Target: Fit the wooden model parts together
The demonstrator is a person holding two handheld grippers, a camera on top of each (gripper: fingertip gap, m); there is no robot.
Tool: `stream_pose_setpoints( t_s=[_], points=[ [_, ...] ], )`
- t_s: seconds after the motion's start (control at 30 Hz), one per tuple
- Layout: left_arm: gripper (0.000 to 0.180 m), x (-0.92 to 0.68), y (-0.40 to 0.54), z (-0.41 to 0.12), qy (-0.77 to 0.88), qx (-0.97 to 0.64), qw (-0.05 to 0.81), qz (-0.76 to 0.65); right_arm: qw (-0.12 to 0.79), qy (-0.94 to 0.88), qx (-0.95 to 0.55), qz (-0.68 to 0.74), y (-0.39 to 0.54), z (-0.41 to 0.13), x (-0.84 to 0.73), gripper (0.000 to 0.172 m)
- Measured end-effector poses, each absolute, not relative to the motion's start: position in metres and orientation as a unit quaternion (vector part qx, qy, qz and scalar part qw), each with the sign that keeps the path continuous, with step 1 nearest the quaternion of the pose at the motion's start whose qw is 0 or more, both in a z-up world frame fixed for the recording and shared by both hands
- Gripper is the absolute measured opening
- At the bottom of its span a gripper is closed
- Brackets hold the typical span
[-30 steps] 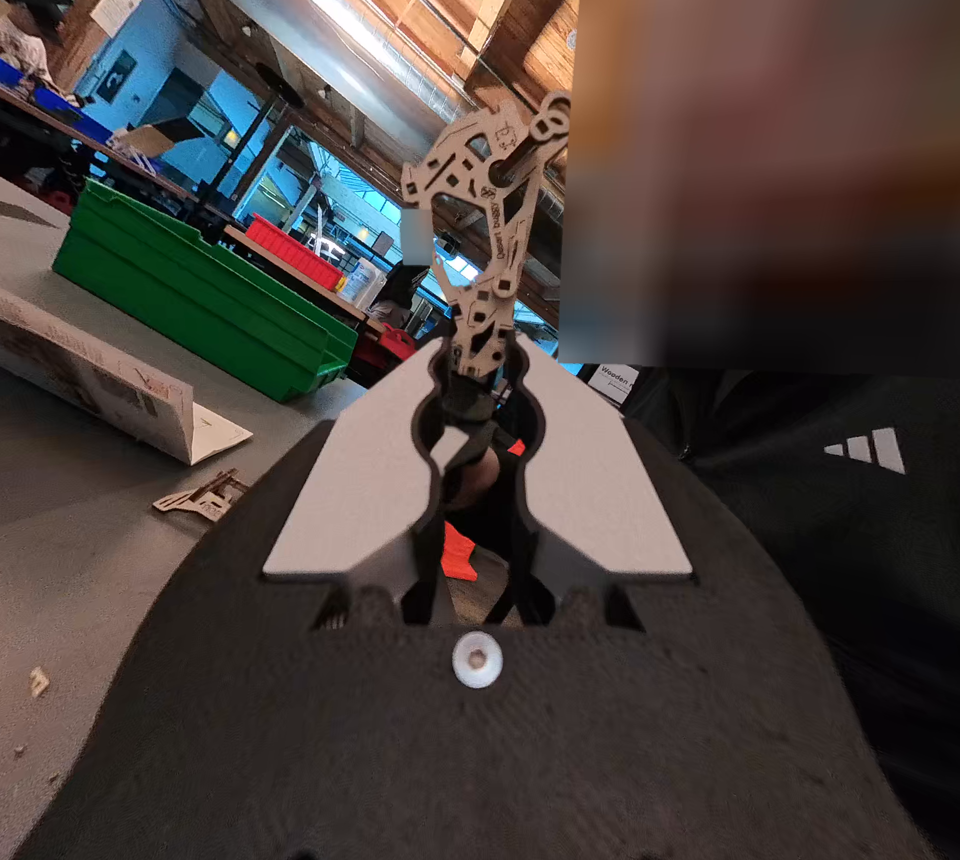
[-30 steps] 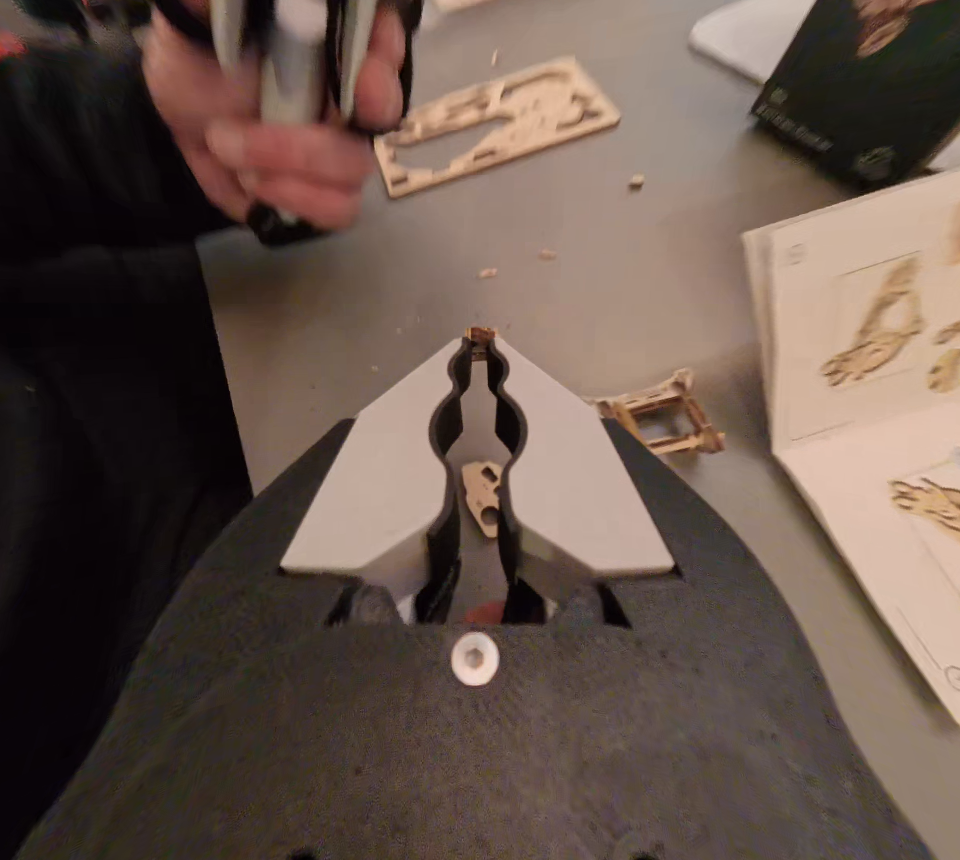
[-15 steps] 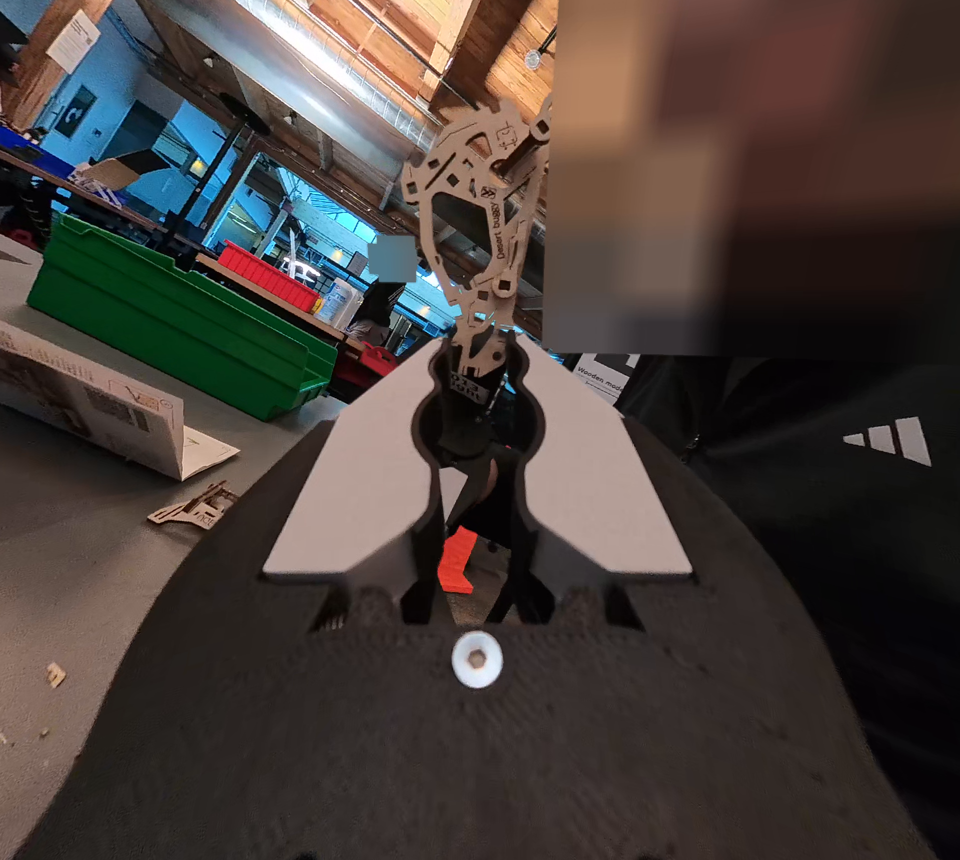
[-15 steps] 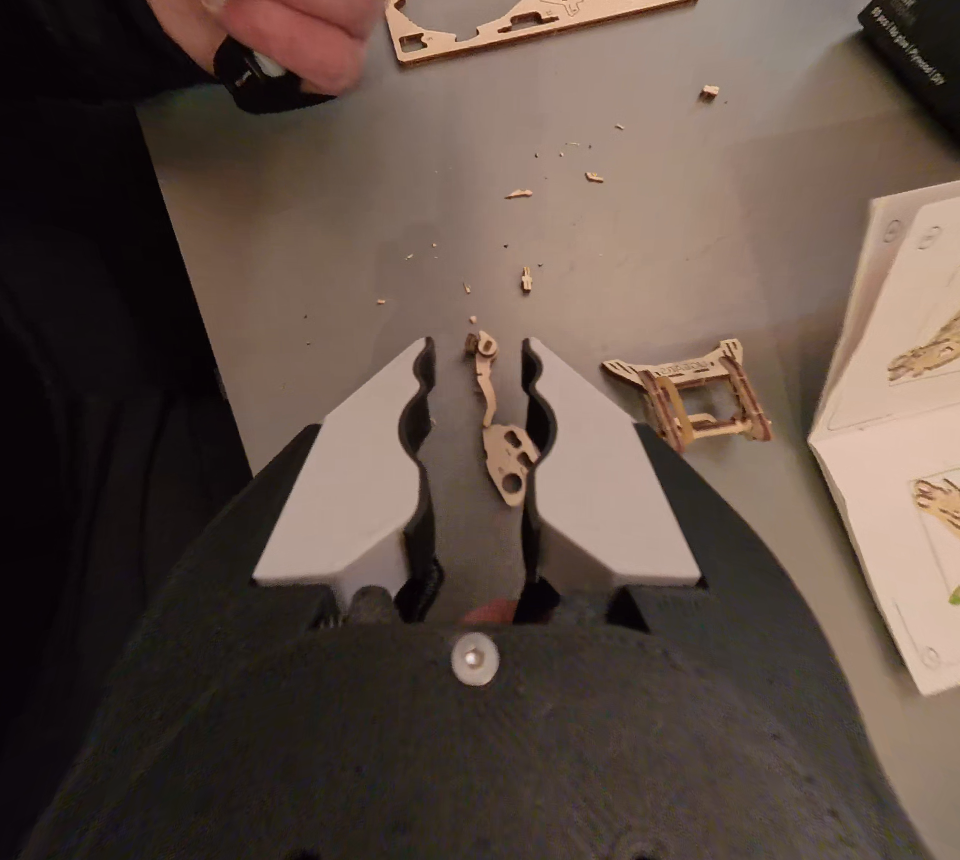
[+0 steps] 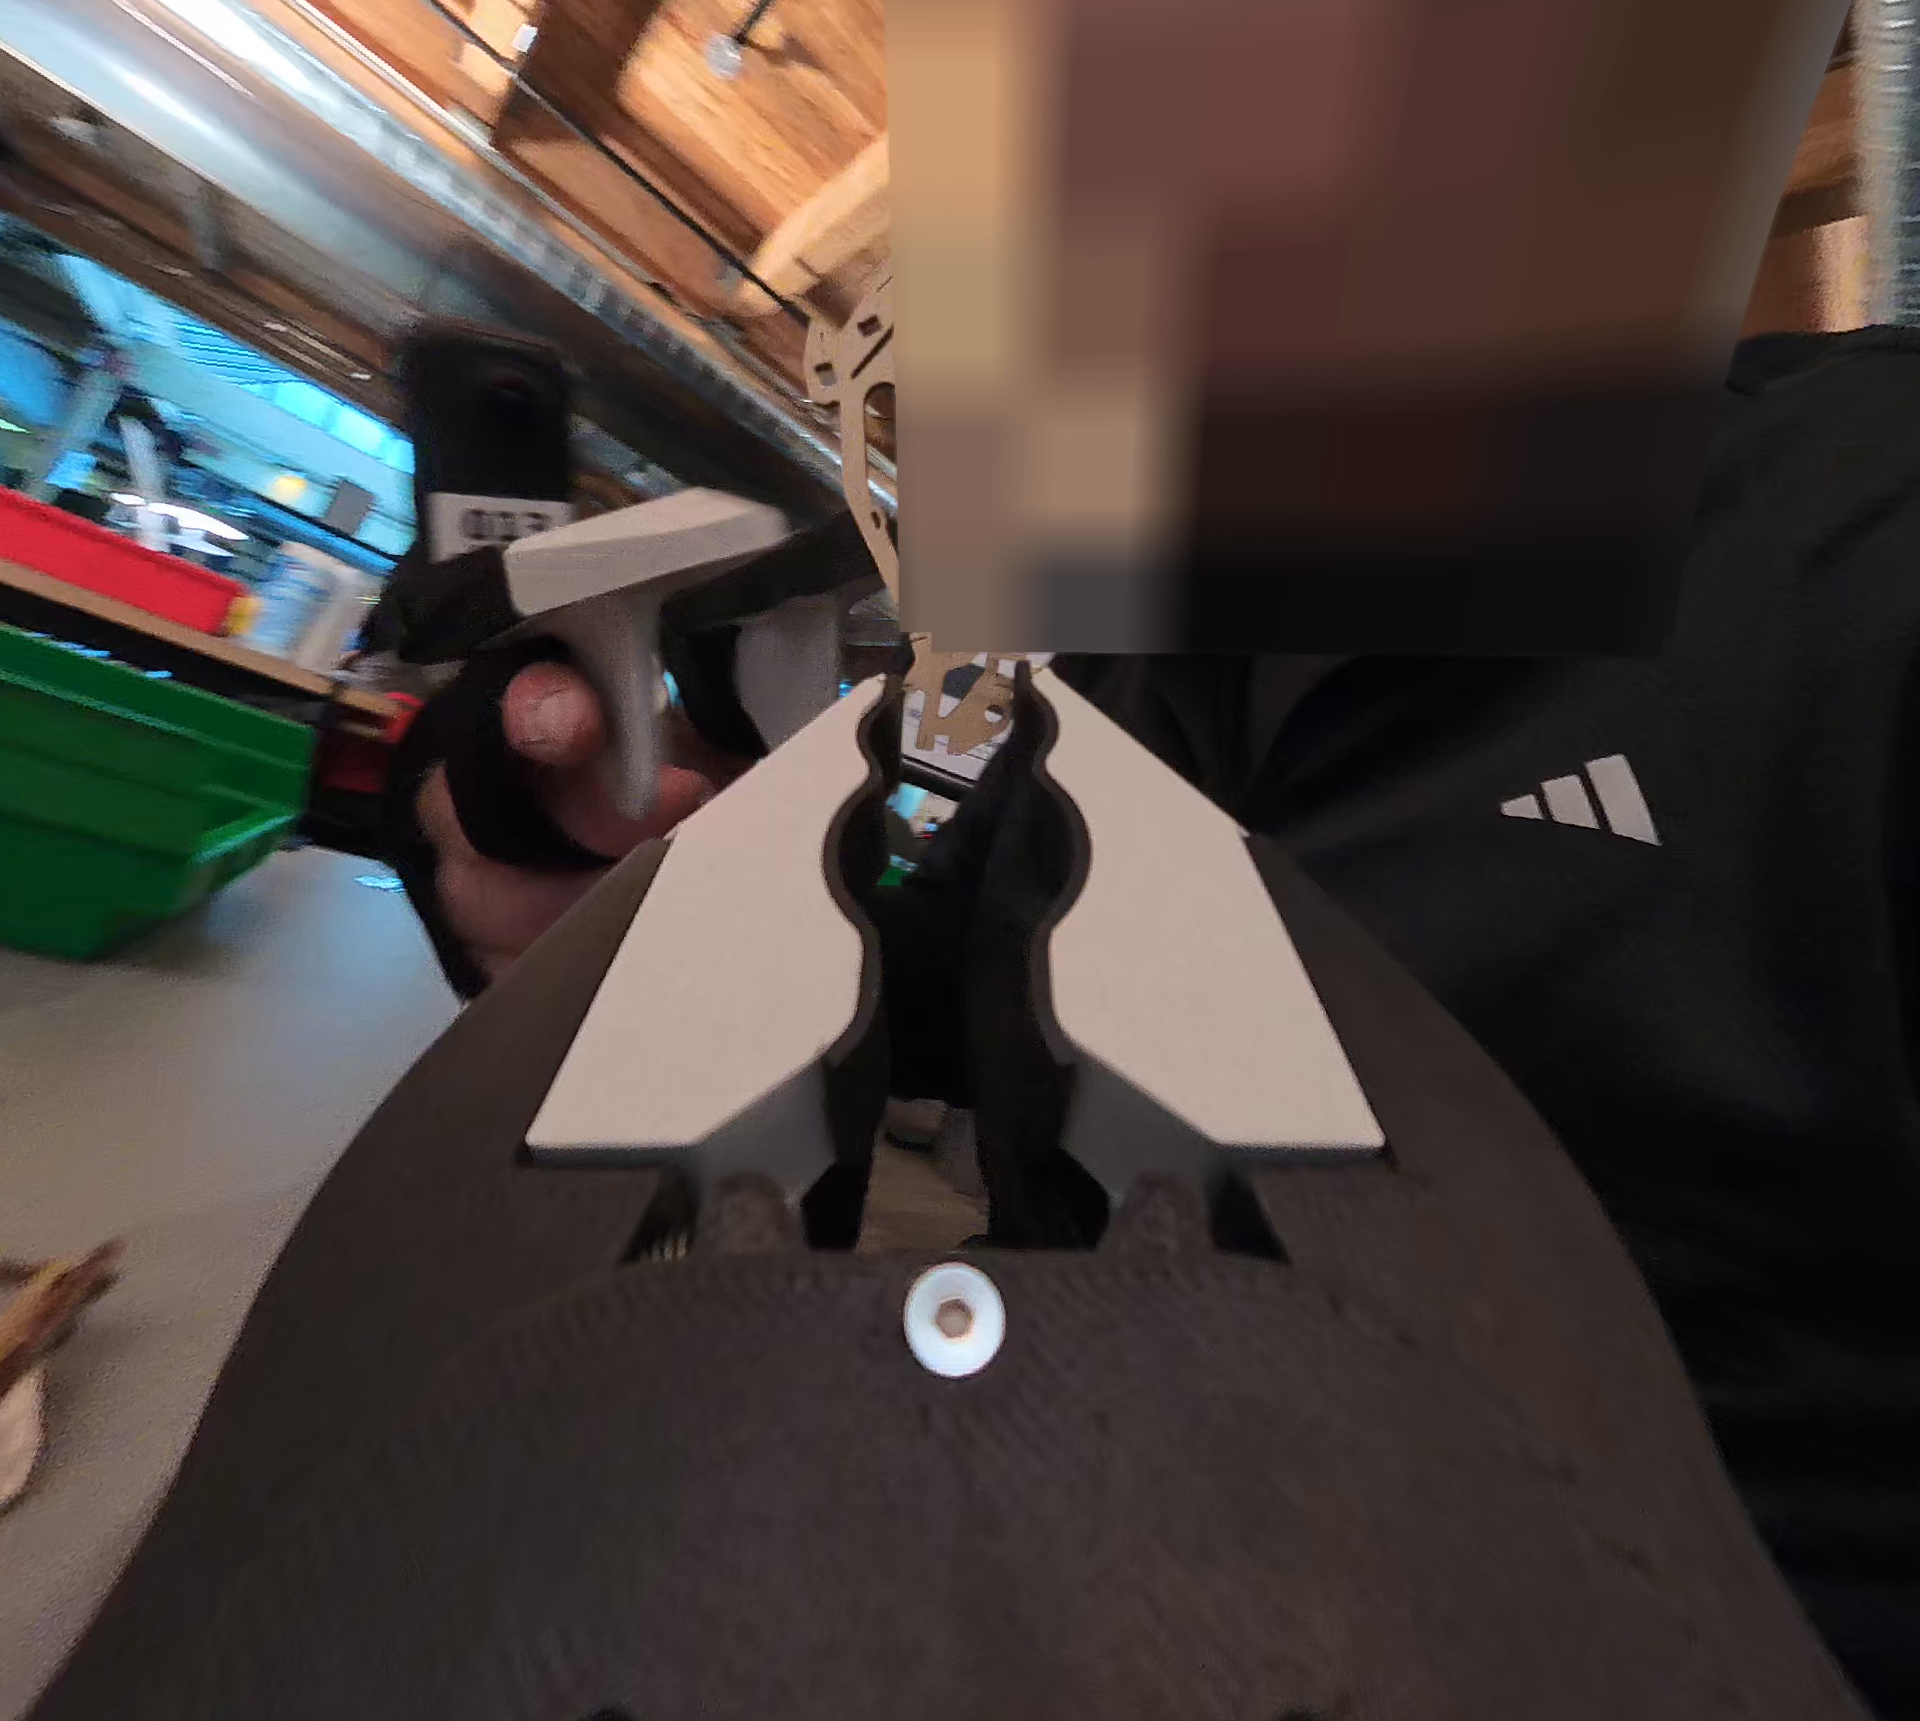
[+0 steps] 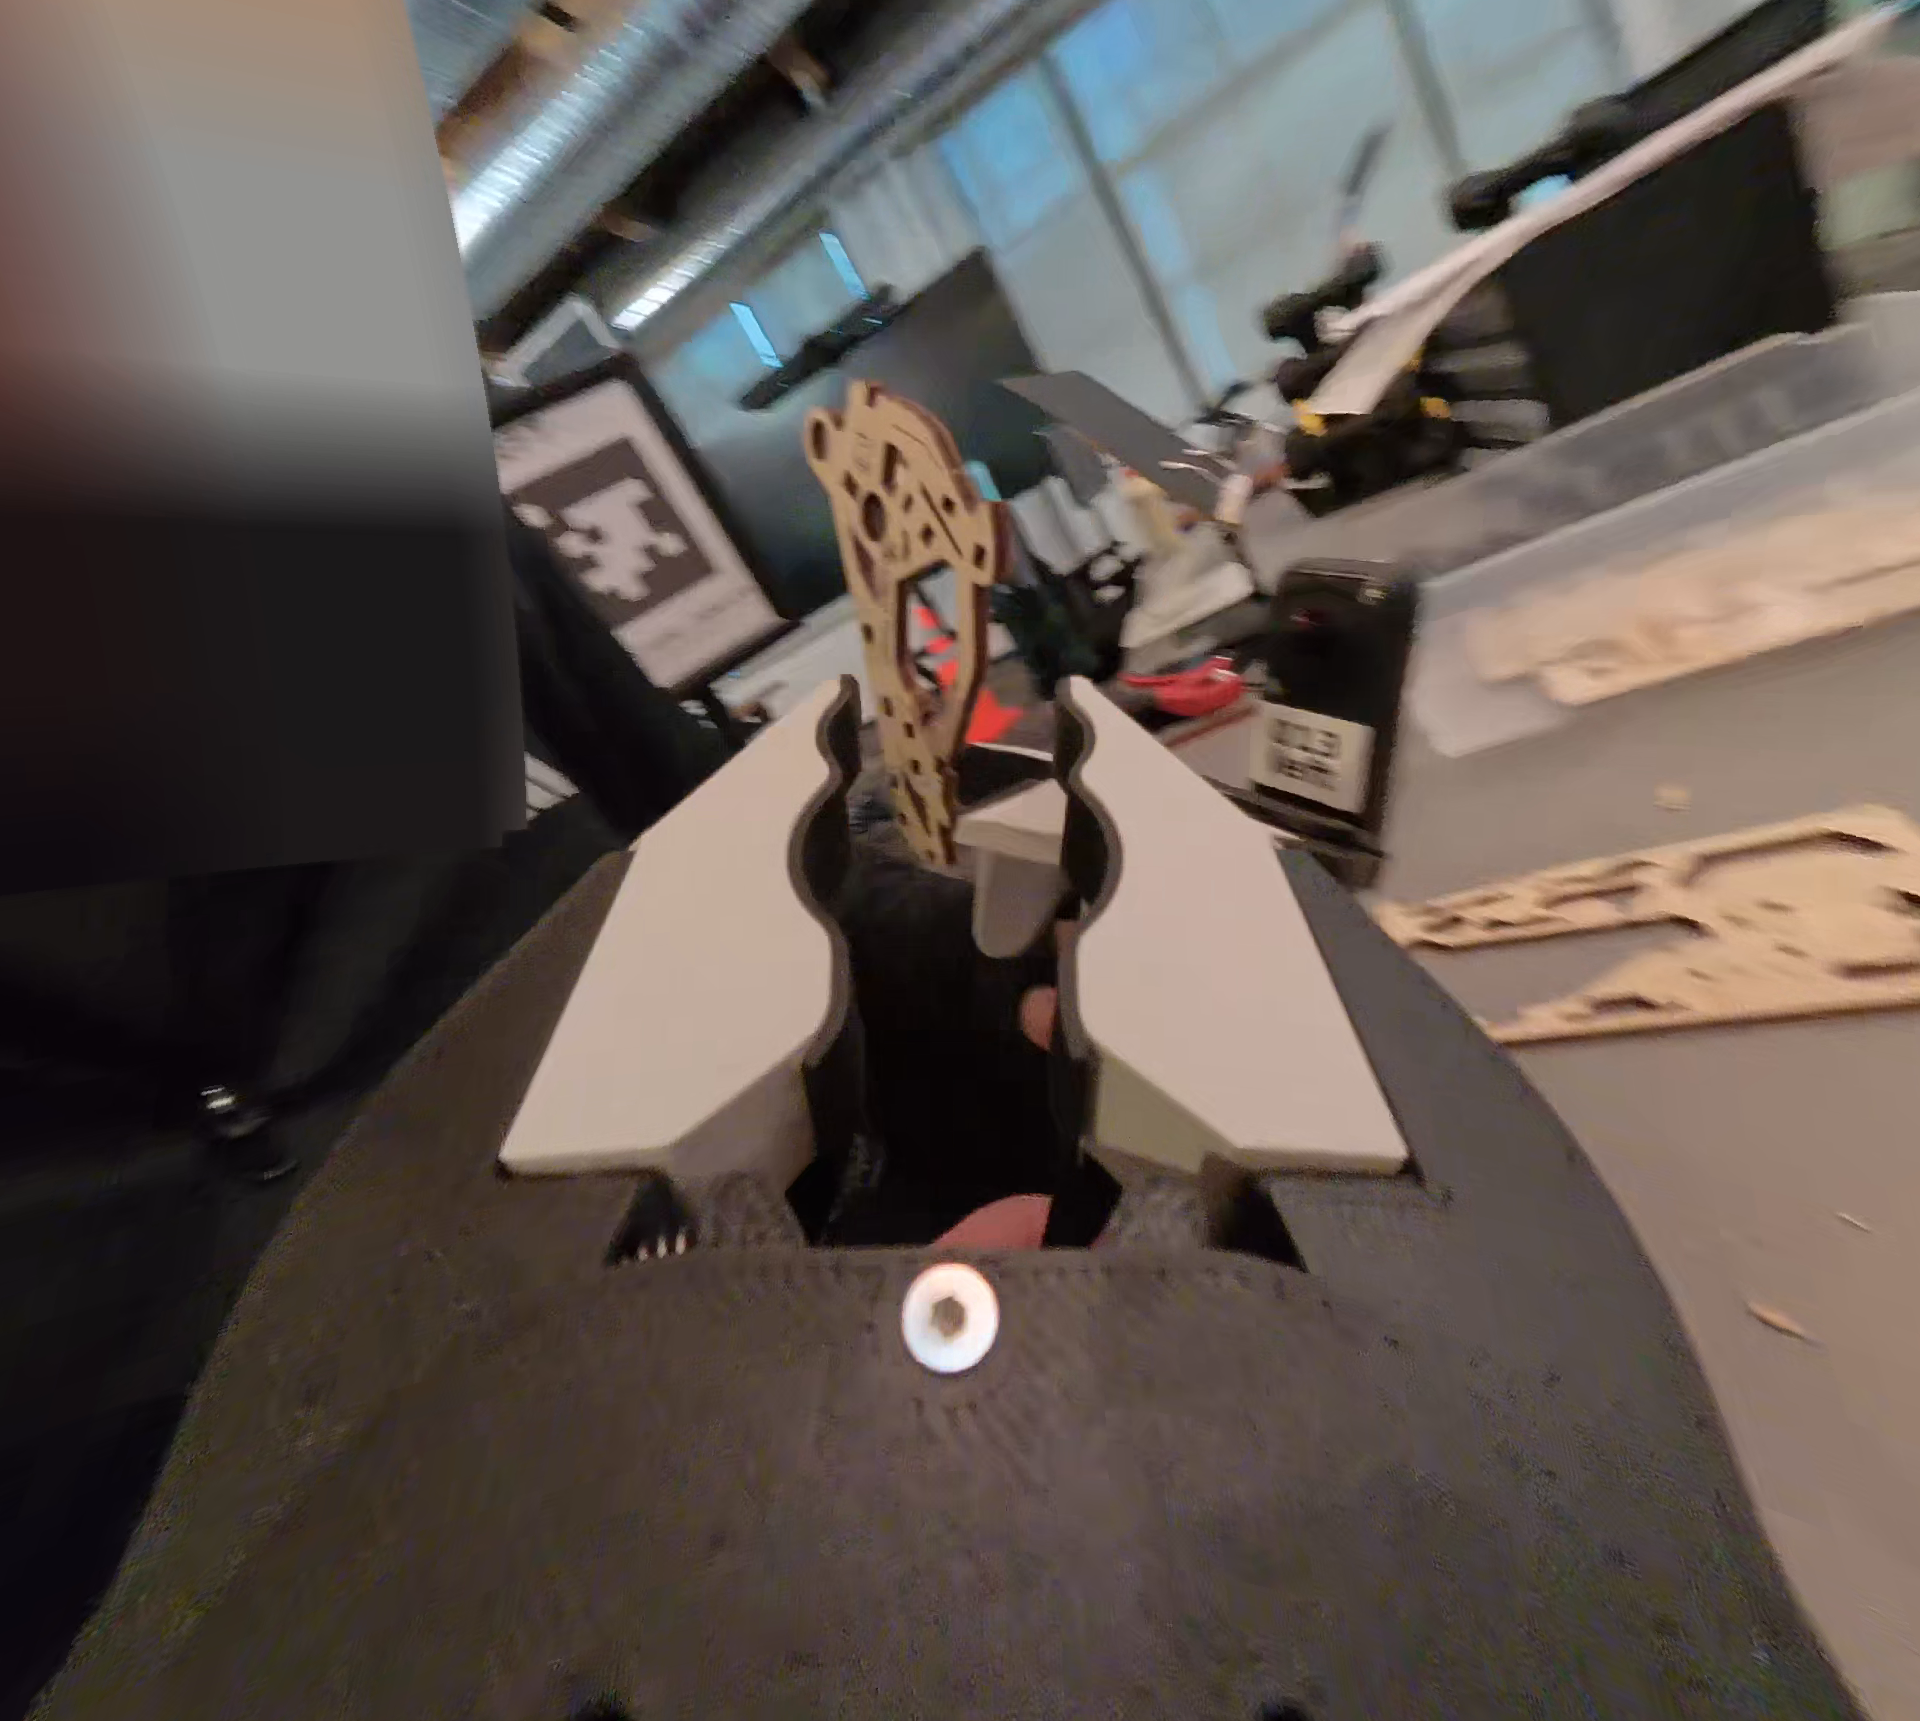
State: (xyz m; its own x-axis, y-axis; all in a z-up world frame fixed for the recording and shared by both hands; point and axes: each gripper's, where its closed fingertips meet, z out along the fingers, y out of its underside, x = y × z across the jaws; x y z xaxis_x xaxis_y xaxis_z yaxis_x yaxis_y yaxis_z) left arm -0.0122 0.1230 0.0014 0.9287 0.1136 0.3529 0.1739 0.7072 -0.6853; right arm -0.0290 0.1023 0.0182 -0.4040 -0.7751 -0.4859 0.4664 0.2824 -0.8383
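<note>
Wooden model part [image 6: 904,549], a flat laser-cut plate full of small slots and holes, stands upright in mid-air above the worktop [image 6: 1714,1256]. Its lower end is pinched between the tips of the left claw [image 5: 954,695], whose fingers [image 5: 727,923] close in on either side of it. In the left wrist view most of the plate is hidden behind a blurred patch, with only an edge and the gripped foot showing.

The right claw [image 6: 956,705] is spread wide and holds nothing. From its own camera the plate rises in the space between its fingers [image 6: 1195,923], with clear gaps on both sides, so neither pad touches the wood. The person's hand [image 5: 540,798] carries that claw just beside the left one.

No second piece appears slotted into the plate, though its far face cannot be judged. Punched-out wooden sheets [image 6: 1662,923] lie flat on the worktop to the right, with small wood crumbs [image 6: 1782,1349] nearby, and a clear tub [image 6: 1662,528] behind them seems to hold more pieces. A green bin [image 5: 104,788] sits farther off.

The task looks to be at an early stage: one part is lifted and presented, but a mating piece has yet to be picked up, lined up with a slot and pressed home
</note>
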Motion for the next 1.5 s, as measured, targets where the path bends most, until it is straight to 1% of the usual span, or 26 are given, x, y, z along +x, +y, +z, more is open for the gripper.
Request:
stream_pose_setpoints(
  t_s=[0.1,0.23,0.33,0.37,0.4,0.43,0.57,0.63,0.67,0.73,0.8,0.87,0.93,1.0,1.07,1.13,1.27,1.33,1.47,1.5],
  points=[
    [0.02,-0.01,0.132,0.001,-0.172,-0.385,0.906,-0.041,0.583,0.561,-0.145,-0.569,0.112,0.026,-0.018,0.032],
    [0.019,-0.01,0.143,-0.004,-0.159,-0.387,0.905,-0.074,0.606,0.538,-0.146,-0.568,0.119,0.028,-0.011,0.011],
    [0.019,-0.01,0.15,-0.005,-0.147,-0.385,0.906,-0.096,0.614,0.524,-0.145,-0.572,0.126,0.026,-0.013,0.007],
    [0.018,-0.013,0.151,-0.006,-0.151,-0.384,0.905,-0.099,0.614,0.52,-0.139,-0.577,0.128,0.026,-0.017,0.0],
    [0.012,-0.018,0.15,-0.008,-0.163,-0.38,0.905,-0.096,0.614,0.517,-0.132,-0.582,0.129,0.026,-0.021,0.0],
    [0.017,-0.022,0.148,-0.009,-0.173,-0.376,0.905,-0.095,0.61,0.519,-0.128,-0.584,0.13,0.025,-0.024,0.0],
    [0.026,-0.036,0.13,-0.016,-0.229,-0.38,0.895,-0.055,0.568,0.559,-0.119,-0.592,0.132,0.013,-0.038,0.0],
    [0.029,-0.042,0.116,-0.024,-0.281,-0.409,0.868,-0.013,0.528,0.599,-0.121,-0.59,0.133,0.003,-0.047,0.0],
    [0.03,-0.043,0.108,-0.027,-0.304,-0.43,0.85,0.015,0.503,0.623,-0.13,-0.585,0.134,-0.004,-0.05,0.0],
    [0.031,-0.048,0.091,-0.029,-0.352,-0.468,0.808,0.059,0.423,0.692,-0.159,-0.563,0.133,-0.025,-0.056,0.0],
    [0.031,-0.046,0.085,-0.017,-0.356,-0.509,0.777,0.099,0.354,0.742,-0.191,-0.536,0.134,-0.041,-0.061,0.0],
    [0.033,-0.053,0.09,-0.02,-0.383,-0.576,0.712,0.124,0.285,0.781,-0.226,-0.508,0.134,-0.055,-0.064,0.0],
    [0.033,-0.059,0.105,-0.024,-0.379,-0.642,0.65,0.149,0.236,0.801,-0.259,-0.486,0.133,-0.061,-0.063,0.0],
    [0.03,-0.064,0.118,-0.038,-0.381,-0.699,0.583,0.16,0.191,0.816,-0.285,-0.466,0.131,-0.068,-0.061,0.0],
    [0.024,-0.067,0.126,-0.054,-0.377,-0.741,0.526,0.179,0.151,0.827,-0.311,-0.444,0.129,-0.075,-0.06,0.0],
    [0.015,-0.065,0.127,-0.065,-0.375,-0.761,0.494,0.188,0.135,0.83,-0.325,-0.433,0.128,-0.079,-0.058,0.0],
    [0.004,-0.058,0.131,-0.066,-0.37,-0.758,0.504,0.185,0.144,0.826,-0.335,-0.43,0.128,-0.08,-0.055,0.0],
    [0.003,-0.058,0.13,-0.067,-0.375,-0.752,0.508,0.189,0.143,0.825,-0.338,-0.429,0.127,-0.081,-0.054,0.0],
    [0.001,-0.056,0.125,-0.068,-0.389,-0.74,0.511,0.201,0.137,0.825,-0.332,-0.436,0.12,-0.081,-0.054,0.006],
    [0.001,-0.057,0.122,-0.068,-0.395,-0.733,0.515,0.205,0.137,0.825,-0.327,-0.441,0.118,-0.079,-0.055,0.012]
  ],
)
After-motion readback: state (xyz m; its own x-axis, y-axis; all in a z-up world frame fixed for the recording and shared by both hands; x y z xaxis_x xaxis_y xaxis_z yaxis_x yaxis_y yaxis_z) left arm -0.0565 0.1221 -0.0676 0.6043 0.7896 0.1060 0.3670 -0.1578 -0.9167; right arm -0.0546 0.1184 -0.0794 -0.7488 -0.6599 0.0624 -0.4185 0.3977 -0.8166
